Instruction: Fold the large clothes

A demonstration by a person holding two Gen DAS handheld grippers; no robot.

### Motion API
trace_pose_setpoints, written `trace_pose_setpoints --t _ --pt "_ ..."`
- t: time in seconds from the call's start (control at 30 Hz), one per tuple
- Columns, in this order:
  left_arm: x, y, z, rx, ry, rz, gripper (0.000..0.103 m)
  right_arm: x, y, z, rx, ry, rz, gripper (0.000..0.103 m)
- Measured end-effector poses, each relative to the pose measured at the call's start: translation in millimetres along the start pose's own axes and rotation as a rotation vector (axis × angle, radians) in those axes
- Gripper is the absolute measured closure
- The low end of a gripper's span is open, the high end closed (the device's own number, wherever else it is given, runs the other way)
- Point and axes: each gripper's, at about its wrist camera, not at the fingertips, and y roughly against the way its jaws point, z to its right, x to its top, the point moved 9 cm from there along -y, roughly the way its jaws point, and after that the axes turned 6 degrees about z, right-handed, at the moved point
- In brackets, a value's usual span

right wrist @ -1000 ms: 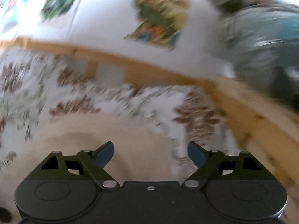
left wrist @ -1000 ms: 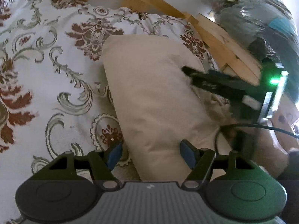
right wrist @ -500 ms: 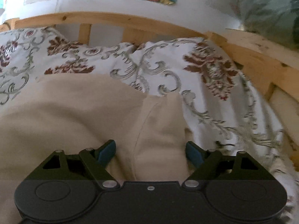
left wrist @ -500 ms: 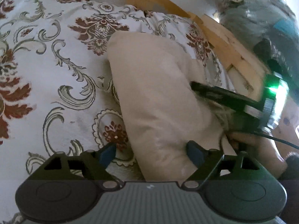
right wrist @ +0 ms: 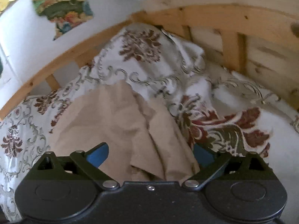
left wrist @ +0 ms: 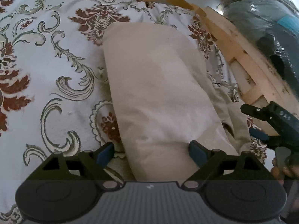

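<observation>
The beige garment is lying folded into a long strip on the bed's floral bedspread, running away toward the wooden bed frame. The left claw is hovering over the garment's near end, its jaws opening wide with the fabric lying between them but unpinched. To the right, the right claw is opening too, its pads standing apart with a rumpled, loose edge of the garment bunching between them, unclamped. A picture is hanging on the wall behind.
</observation>
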Motion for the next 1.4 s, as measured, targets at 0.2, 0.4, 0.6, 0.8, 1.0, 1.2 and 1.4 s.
trace_pose_setpoints --t 0.2,0.4,0.6,0.8,1.0,1.2,1.4 --pt "2 1 -2 -0.017 0.023 0.013 0.011 -8 -22 -11 0.025 0.16 0.028 0.022" --pt "8 2 -4 -0.032 0.05 0.041 0.008 -7 -35 -19 0.043 0.239 0.076 0.018" --pt "9 -1 -6 -0.041 0.066 0.03 0.004 -8 -44 -24 0.017 0.31 0.092 0.021" --pt "9 -3 -7 -0.05 0.069 0.025 0.001 -9 -48 -26 0.009 0.356 0.1 0.02" --pt "13 -6 -11 -0.066 0.103 0.018 0.0 -16 -59 -34 -0.01 0.474 0.102 0.016" --pt "26 -11 -27 -0.098 0.213 0.041 0.0 -15 -61 -33 -0.013 0.466 0.099 0.015" --pt "29 -13 -37 -0.111 0.267 0.055 0.0 -15 -60 -34 -0.012 0.476 0.102 0.014"
